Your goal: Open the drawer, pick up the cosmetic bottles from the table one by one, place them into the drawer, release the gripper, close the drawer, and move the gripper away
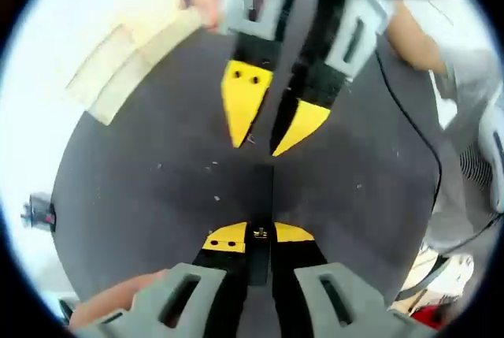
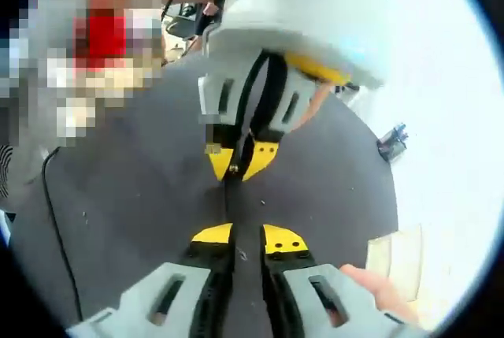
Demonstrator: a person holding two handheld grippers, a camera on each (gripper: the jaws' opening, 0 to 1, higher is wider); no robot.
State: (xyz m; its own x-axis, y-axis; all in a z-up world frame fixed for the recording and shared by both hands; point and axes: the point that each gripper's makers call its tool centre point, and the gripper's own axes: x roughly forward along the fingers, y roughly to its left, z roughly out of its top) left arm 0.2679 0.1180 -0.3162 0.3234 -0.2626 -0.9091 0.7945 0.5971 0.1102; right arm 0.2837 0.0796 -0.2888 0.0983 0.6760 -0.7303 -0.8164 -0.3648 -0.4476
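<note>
Two grippers face each other tip to tip over a dark round table point(image 1: 157, 196). My left gripper point(image 1: 258, 232) has its yellow-tipped jaws pressed together with nothing held; in the right gripper view this left gripper point(image 2: 234, 171) hangs from the top with its tips meeting at a point. My right gripper point(image 2: 246, 229) stands slightly open, bare table showing between its jaws; in the left gripper view the right gripper point(image 1: 257, 149) comes down from the top with a narrow gap between its tips. A hand point(image 2: 378, 287) holds each tool.
A pale wooden board or box point(image 1: 134, 62) lies at the table's edge, also seen as the wooden piece point(image 2: 398, 259). A black cable point(image 1: 409, 117) runs over the table. A small dark object point(image 2: 391, 143) sits on the white floor beyond the table.
</note>
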